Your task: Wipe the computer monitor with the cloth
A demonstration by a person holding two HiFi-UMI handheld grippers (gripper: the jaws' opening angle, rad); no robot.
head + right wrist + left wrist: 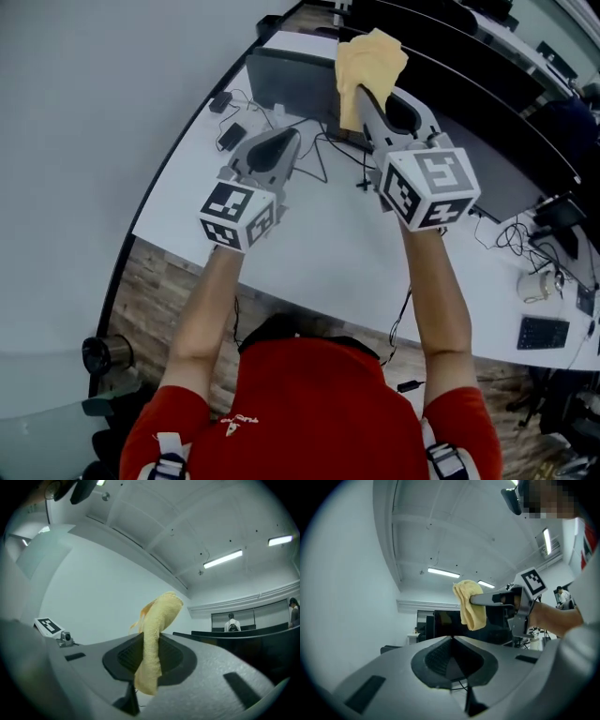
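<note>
Head view: the right gripper [359,94] jaws clamp the yellow cloth [370,58] at 12 o'clock. The monitor [286,80] stands at its 9 o'clock on the counter [319,253].

Left gripper view: the left gripper [452,638] jaws are fully closed and empty.

Right gripper view: the cloth is pinched between the jaws and hangs toward 6 o'clock.

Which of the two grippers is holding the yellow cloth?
The right gripper. The yellow cloth is pinched between its closed jaws and sticks out on both sides of them. The left gripper has its jaws shut with nothing between them.
</note>
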